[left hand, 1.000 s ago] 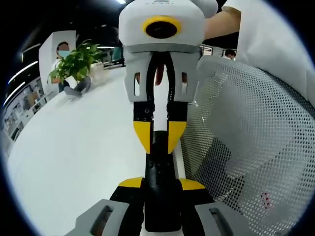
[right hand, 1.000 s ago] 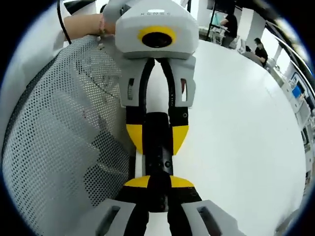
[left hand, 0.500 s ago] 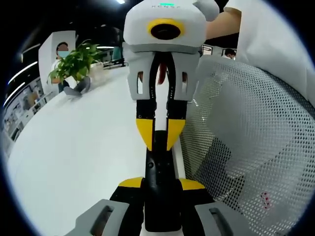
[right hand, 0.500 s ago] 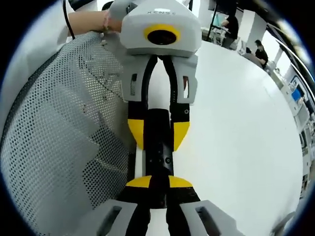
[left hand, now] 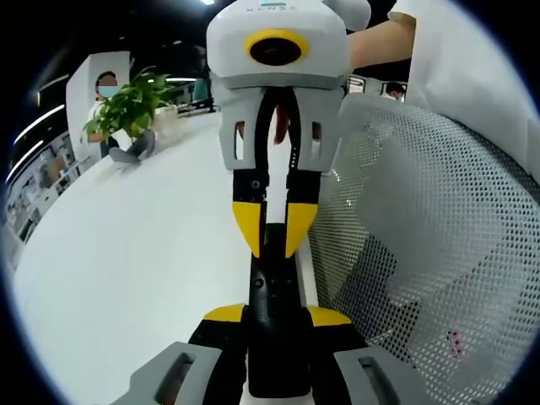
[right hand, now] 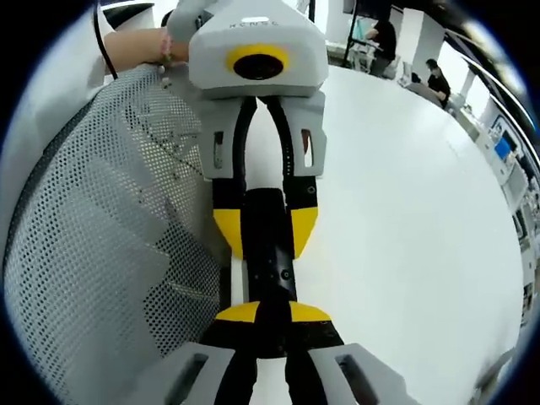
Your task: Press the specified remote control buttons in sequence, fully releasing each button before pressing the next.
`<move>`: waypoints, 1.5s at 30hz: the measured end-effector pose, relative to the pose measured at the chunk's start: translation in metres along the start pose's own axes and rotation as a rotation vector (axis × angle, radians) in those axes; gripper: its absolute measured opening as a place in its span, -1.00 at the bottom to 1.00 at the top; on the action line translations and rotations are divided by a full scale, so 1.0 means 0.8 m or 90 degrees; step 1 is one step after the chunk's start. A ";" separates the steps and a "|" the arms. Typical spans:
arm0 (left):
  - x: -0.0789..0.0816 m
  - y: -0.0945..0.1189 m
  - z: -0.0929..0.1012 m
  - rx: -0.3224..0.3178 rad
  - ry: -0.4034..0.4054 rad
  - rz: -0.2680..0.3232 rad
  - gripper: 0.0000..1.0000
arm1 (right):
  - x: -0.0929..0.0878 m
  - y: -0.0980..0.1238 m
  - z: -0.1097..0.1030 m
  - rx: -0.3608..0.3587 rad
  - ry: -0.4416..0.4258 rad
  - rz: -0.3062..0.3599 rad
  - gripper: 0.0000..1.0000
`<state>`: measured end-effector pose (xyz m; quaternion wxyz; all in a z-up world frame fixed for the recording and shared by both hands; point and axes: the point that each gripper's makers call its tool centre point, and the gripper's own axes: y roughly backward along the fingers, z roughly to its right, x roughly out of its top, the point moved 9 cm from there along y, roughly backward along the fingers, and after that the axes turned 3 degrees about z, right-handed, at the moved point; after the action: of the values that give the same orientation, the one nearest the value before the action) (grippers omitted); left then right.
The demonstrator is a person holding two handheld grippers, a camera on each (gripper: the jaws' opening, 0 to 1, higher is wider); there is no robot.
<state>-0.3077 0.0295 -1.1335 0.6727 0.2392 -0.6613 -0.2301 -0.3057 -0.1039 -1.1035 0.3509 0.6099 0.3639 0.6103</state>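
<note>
In the left gripper view I see my left hand-held gripper (left hand: 274, 314) clamped on one end of a black remote control (left hand: 274, 291) over the white counter (left hand: 135, 270); a potted plant (left hand: 126, 105) stands far left, a white mesh basket (left hand: 422, 245) lies just right. In the right gripper view my right hand-held gripper (right hand: 268, 310) grips the remote's other end, the basket on its left. The two grippers face each other.
</note>
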 end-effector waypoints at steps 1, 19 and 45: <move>0.000 0.000 0.000 0.000 -0.001 -0.001 -0.49 | 0.000 0.000 0.000 -0.001 -0.005 -0.001 -0.86; 0.000 0.000 -0.001 0.000 0.005 -0.001 -0.49 | -0.001 0.001 -0.002 -0.018 0.004 -0.022 -0.92; 0.000 0.001 0.000 0.001 0.008 0.005 -0.49 | -0.006 0.002 -0.008 -0.040 0.009 -0.014 -0.92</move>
<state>-0.3075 0.0302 -1.1334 0.6775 0.2390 -0.6580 -0.2255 -0.3120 -0.1093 -1.1045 0.3738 0.5904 0.3534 0.6220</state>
